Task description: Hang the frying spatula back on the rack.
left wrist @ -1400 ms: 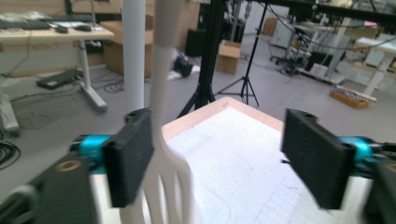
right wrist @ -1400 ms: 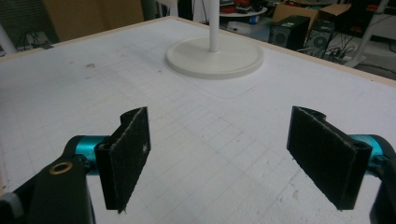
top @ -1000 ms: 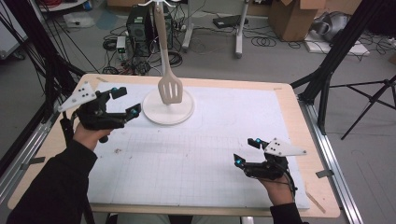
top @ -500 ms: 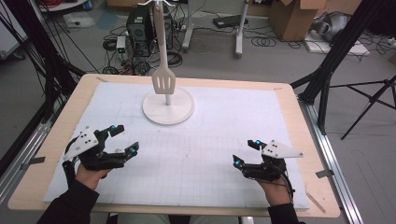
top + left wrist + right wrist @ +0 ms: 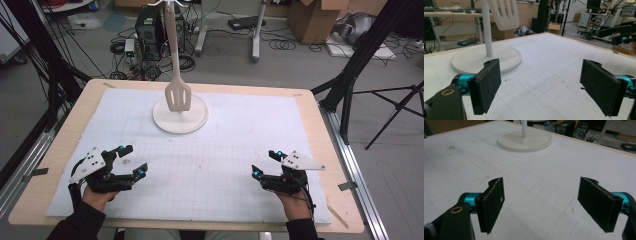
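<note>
The table [image 5: 60, 150] is covered by a white gridded mat [image 5: 235, 150], laid so that positions on the work surface can be read against its lines. Toward the far edge of that mat a white stand [image 5: 180, 114] is set on its round base, a thin post rising from the base's centre; the wide base is judged to be there to keep the post from tipping under a hanging load. A white slotted spatula [image 5: 178, 95] is hung from the top of the stand, blade downward, just above the base and apart from it, so that it is stored upright and off the mat. In the left gripper view the blade [image 5: 503, 13] is seen beside the post, tilted a little.

Both grippers are held at the mat's near edge, well apart from the stand, which is judged a resting pose with the hanging done. The left gripper [image 5: 129, 161] is held at the near left of the mat; its jaws are spread wide with nothing between them, as its own view [image 5: 541, 86] confirms. The right gripper [image 5: 264, 165] is held at the near right of the mat, also with jaws wide apart and empty [image 5: 549, 202], and aimed toward the stand's base [image 5: 525, 140].
</note>
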`<action>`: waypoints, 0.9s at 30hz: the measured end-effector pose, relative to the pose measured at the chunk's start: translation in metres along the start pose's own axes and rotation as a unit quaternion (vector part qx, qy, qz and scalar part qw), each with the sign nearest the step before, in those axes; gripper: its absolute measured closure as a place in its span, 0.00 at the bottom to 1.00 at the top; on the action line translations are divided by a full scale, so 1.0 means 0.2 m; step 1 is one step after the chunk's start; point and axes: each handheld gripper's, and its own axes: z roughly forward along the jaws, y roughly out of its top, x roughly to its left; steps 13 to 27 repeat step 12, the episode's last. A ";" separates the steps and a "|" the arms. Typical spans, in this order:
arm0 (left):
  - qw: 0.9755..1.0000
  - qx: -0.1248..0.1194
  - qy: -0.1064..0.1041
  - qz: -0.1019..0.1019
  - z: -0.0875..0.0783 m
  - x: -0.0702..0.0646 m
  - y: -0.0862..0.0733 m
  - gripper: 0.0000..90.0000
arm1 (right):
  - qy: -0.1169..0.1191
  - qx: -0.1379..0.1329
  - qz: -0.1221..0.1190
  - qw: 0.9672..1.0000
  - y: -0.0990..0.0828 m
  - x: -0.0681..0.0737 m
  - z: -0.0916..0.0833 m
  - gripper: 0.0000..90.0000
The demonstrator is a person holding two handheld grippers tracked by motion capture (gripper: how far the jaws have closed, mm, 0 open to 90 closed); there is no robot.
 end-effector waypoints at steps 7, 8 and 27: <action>1.000 0.007 -0.003 0.000 0.01 0.01 -0.01 0.19 | 0.000 0.010 0.004 1.000 -0.02 -0.01 0.02 0.23; 1.000 0.007 -0.002 -0.004 0.01 0.00 -0.01 0.19 | 0.000 0.010 0.004 1.000 -0.02 -0.01 0.02 0.23; 1.000 0.009 -0.001 -0.006 0.01 0.01 -0.02 0.19 | 0.002 0.012 0.004 1.000 -0.02 -0.01 0.02 0.23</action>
